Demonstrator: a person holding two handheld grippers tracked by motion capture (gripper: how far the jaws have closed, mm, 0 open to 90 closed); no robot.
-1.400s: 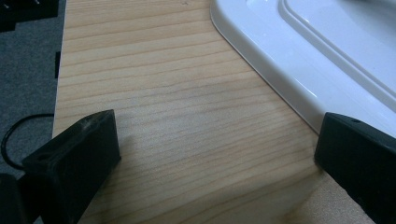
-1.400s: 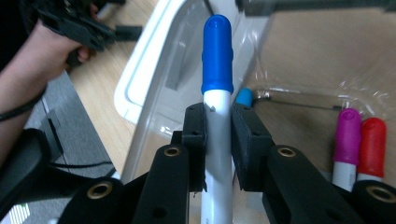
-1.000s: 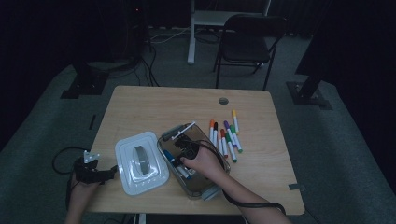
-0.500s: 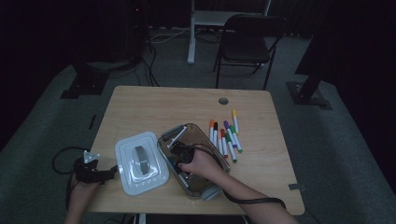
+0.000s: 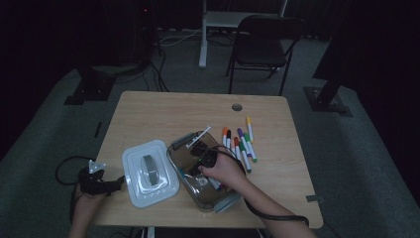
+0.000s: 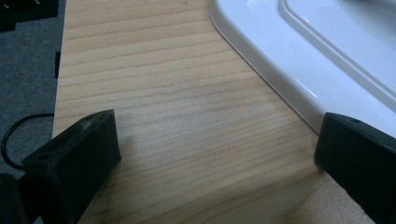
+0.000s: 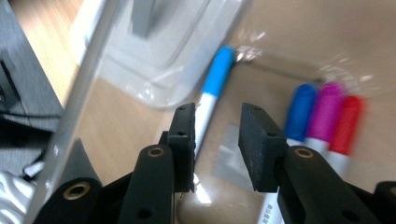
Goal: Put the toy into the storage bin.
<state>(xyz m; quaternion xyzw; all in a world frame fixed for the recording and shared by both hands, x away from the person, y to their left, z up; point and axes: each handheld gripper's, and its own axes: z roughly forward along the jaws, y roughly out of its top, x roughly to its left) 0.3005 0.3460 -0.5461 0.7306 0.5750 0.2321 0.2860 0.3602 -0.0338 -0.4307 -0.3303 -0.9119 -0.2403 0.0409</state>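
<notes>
Right tool (image 7: 215, 144): positioned inside the clear plastic container (image 5: 225, 201), jaws parted by a narrow gap and just now widening, with nothing pinched between them. Directly beyond the left jaw lies a light-blue-capped marker (image 7: 214, 91), white-barrelled, on the container floor. To the other side, three further markers lie together, caps blue (image 7: 300, 112), magenta (image 7: 327, 109) and red (image 7: 348, 121); these are blurred. The right gripper view shows the container's transparent wall as a slanted edge, with the white lid visible through it. In the high view the right hand (image 5: 223, 171) covers the middle of the container, and the cap colours inside cannot be told there.

Left tool (image 6: 215, 154): jaws spread wide, nothing between them, over bare bench (image 6: 163, 93) beside the white lid (image 6: 299, 60). The high view places the left tool (image 5: 94, 178) at the bench's left edge, the lid (image 5: 148, 173) lying flat between it and the container.

A row of loose markers (image 5: 240, 141) lies on the bench just right of the container.
</notes>
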